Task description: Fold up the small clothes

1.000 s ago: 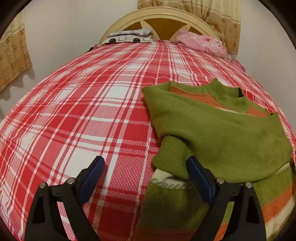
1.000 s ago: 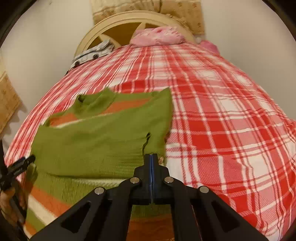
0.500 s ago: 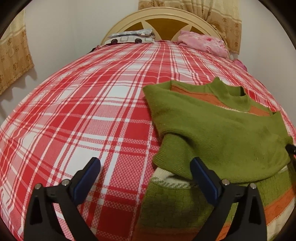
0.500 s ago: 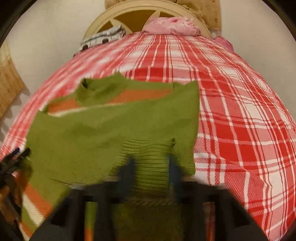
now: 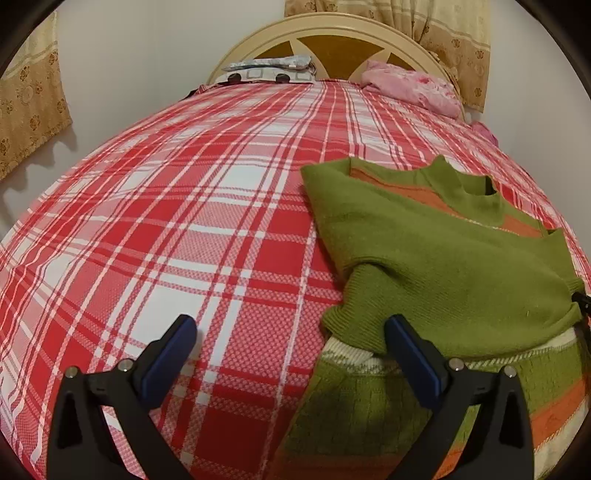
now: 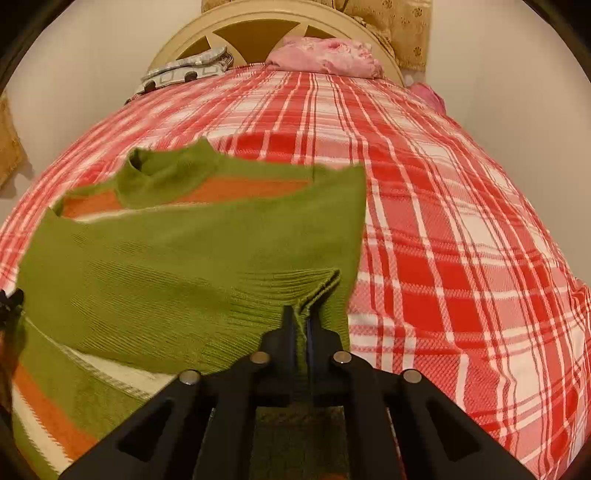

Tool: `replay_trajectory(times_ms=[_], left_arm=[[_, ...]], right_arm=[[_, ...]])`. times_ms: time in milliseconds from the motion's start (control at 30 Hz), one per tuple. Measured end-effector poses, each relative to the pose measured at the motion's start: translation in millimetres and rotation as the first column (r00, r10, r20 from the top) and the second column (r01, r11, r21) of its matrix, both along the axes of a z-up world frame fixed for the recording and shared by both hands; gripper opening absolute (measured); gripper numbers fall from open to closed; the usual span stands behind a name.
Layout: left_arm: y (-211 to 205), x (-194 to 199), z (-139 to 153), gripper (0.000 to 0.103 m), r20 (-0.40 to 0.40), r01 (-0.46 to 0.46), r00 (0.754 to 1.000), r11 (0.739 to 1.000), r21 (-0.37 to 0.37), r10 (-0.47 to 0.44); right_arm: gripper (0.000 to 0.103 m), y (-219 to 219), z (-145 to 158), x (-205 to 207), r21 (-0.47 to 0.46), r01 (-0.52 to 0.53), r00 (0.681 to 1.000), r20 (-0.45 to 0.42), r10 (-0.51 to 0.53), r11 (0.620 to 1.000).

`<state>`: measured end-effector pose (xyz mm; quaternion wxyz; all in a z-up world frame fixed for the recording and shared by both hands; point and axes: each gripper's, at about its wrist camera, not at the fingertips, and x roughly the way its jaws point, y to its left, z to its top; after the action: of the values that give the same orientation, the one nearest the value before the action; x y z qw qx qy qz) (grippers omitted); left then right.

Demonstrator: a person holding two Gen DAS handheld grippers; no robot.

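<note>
A green sweater with orange and white stripes lies on the red plaid bed, both sleeves folded across its body. In the left wrist view my left gripper is open and empty at the sweater's left edge, its right finger over the ribbed cuff. In the right wrist view my right gripper is shut on the ribbed sleeve cuff of the sweater, holding it just above the body.
A curved cream headboard stands at the far end. A grey patterned pillow and a pink bundle lie against it. White walls and beige curtains flank the bed.
The right gripper opened, moved onto the sleeve cuff and shut on it. The left gripper drew back slightly and stayed open.
</note>
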<state>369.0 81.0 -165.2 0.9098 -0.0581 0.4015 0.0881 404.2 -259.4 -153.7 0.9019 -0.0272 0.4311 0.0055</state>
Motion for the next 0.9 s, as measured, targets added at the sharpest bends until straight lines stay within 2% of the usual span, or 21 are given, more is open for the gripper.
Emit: replay_trajectory(times_ms=[33, 67, 100, 133, 167, 300, 333, 400, 533, 600, 900], left_arm=[[1, 0, -1, 0.103, -0.003, 0.000, 1.000, 1.000, -0.003, 0.000], [0, 1, -1, 0.103, -0.009, 0.000, 1.000, 1.000, -0.002, 0.000], [-1, 2, -2, 0.103, -0.014, 0.001, 1.000, 1.000, 0.003, -0.001], [-3, 2, -2, 0.103, -0.016, 0.003, 1.000, 1.000, 0.013, -0.003], [-5, 2, -2, 0.103, -0.015, 0.005, 1.000, 1.000, 0.024, -0.005], [-9, 2, -2, 0.103, -0.010, 0.006, 1.000, 0.998, 0.066, -0.005], [-10, 1, -2, 0.103, -0.011, 0.006, 1.000, 0.997, 0.074, -0.005], [-11, 2, -2, 0.103, -0.011, 0.007, 1.000, 0.997, 0.081, -0.006], [-10, 3, -3, 0.103, -0.018, 0.012, 1.000, 0.998, 0.068, -0.011], [-10, 4, -3, 0.103, -0.022, 0.015, 1.000, 0.998, 0.065, -0.013], [-8, 4, -5, 0.103, -0.029, 0.025, 0.999, 0.999, 0.035, -0.024]], right_arm=[[0.010, 1, 2, -2, -0.009, 0.001, 1.000, 0.011, -0.001, 1.000], [0.022, 3, 5, -4, -0.024, 0.010, 1.000, 0.014, -0.010, 1.000], [0.045, 4, 9, -6, -0.040, 0.023, 1.000, 0.017, -0.022, 0.999], [0.056, 6, 15, -9, -0.056, 0.031, 0.999, 0.036, -0.029, 0.998], [0.060, 10, 25, -15, -0.049, 0.013, 0.997, 0.077, -0.010, 0.999], [0.060, 38, 43, -23, -0.027, -0.101, 0.985, 0.139, 0.104, 0.995], [0.060, 49, 41, -21, -0.005, -0.149, 0.981, 0.125, 0.149, 0.989], [0.060, 61, 31, -16, -0.008, -0.182, 0.979, 0.086, 0.182, 0.983], [0.060, 51, -3, -4, -0.015, -0.087, 0.996, 0.010, 0.088, 0.996], [0.059, 37, -5, -4, 0.050, -0.065, 0.998, 0.006, 0.065, 0.997], [0.058, 24, -7, -17, 0.052, -0.049, 0.999, 0.006, 0.048, 0.997]])
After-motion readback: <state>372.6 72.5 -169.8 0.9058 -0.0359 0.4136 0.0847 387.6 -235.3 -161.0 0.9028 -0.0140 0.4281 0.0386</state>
